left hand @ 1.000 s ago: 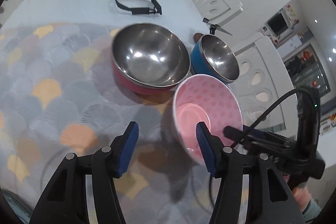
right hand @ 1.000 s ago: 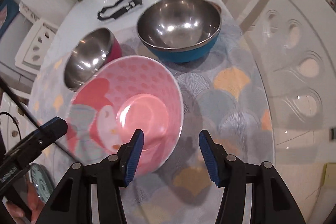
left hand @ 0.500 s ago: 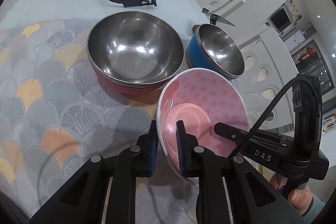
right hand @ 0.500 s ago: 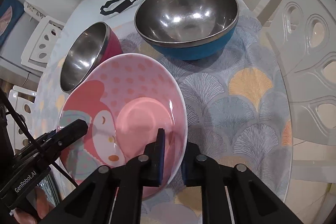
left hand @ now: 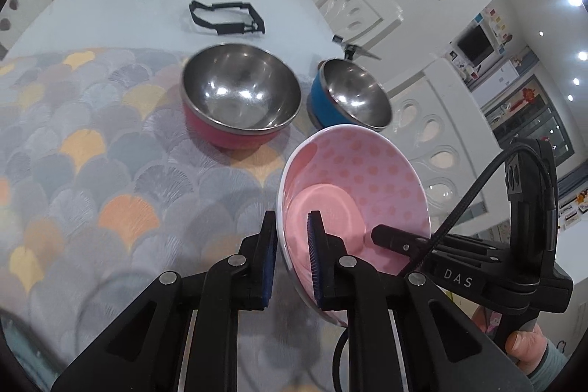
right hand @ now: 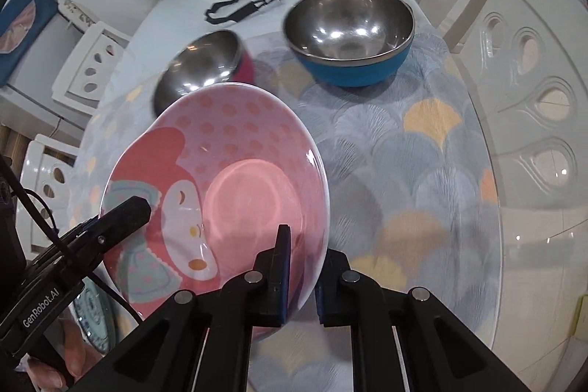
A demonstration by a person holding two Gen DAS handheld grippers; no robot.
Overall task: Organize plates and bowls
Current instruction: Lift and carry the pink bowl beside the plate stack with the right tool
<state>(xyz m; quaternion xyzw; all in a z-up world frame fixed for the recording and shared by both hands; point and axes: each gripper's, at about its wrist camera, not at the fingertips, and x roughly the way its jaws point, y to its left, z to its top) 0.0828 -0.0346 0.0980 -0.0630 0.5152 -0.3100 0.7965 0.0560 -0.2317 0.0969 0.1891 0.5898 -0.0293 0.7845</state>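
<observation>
Fingers of left gripper and right gripper | were spread, now pinching pink bowl rim | bowl lifted

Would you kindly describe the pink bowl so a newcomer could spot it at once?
On the white table, a fan-patterned mat holds two steel-lined bowls. Nearer than those, the pink bowl is gripped at opposite rims by both grippers. Only it is pink with polka dots and a cartoon character inside.

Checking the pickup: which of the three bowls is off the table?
The pink dotted bowl, clamped at opposite rim edges by both grippers. The red-sided and blue-sided steel bowls sit on the cloth.
</observation>
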